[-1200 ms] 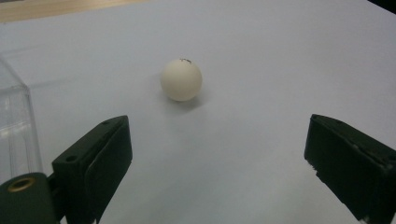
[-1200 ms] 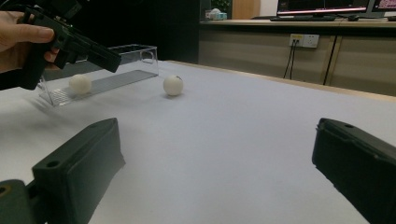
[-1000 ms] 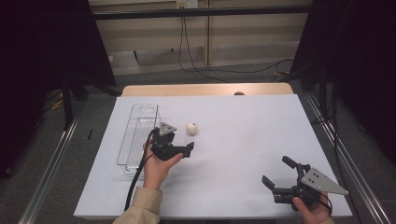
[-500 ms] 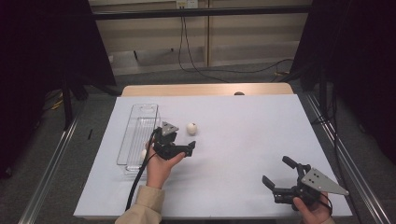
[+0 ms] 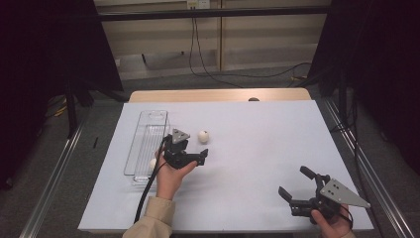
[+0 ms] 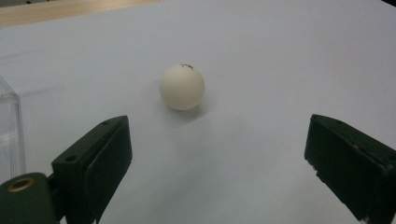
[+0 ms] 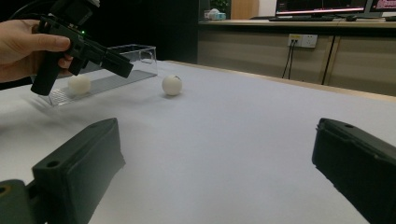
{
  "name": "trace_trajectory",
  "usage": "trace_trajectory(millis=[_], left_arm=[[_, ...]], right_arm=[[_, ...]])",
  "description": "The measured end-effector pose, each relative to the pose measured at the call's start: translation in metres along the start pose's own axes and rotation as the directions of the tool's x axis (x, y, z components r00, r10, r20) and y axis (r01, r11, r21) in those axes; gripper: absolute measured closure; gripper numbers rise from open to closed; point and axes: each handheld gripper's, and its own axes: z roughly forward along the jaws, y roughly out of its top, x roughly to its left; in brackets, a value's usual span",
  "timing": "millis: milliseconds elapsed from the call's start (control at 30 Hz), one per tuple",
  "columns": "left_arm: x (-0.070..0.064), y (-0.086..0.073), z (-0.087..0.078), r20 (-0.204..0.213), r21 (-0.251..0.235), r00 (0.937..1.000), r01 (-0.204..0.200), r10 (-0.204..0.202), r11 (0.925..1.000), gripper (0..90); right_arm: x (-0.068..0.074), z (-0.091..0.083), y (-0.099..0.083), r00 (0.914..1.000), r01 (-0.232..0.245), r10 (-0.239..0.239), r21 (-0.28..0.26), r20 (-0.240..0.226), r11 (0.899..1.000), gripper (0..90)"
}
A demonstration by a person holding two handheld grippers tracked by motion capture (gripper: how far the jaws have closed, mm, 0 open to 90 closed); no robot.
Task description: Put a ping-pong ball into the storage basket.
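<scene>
A white ball lies on the white table sheet, just right of a clear plastic tray. My left gripper hovers next to it, open, and the ball sits a little ahead of its spread jaws, untouched. A second white ball rests in the near end of the tray. My right gripper is held open near the front right of the table, with nothing between its jaws. From there the loose ball, the ball in the tray and the left gripper appear far off.
The white sheet covers the table, with a wooden strip along its far edge. Metal rails run along both sides. A corner of the tray stands at the left of the left gripper view.
</scene>
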Motion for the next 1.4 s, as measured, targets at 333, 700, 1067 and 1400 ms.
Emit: trace_trajectory(millis=[333,700,1067,1400], left_arm=[[0.0,-0.0003,0.0014,-0.004,0.006,1.0,-0.003,0.003,1.0,7.5],[0.0001,-0.0005,0.0027,-0.01,0.009,0.9999,-0.008,0.008,0.9999,7.3],[0.0007,-0.0003,0.0053,-0.011,0.007,0.9999,-0.007,0.007,1.0,7.3],[0.0008,-0.0002,0.0091,-0.017,0.005,0.9999,-0.001,0.001,1.0,7.4]], right_arm=[[-0.0002,0.0,0.0001,1.0,0.001,-0.001,0.0,-0.001,1.0,1.0],[-0.0008,-0.0003,0.0001,1.0,0.0,0.0,-0.002,0.002,1.0,1.0],[-0.0017,-0.001,-0.0001,1.0,-0.001,0.001,-0.002,0.005,1.0,0.9],[-0.0021,-0.0017,-0.0002,1.0,-0.007,0.007,-0.005,0.006,1.0,0.9]])
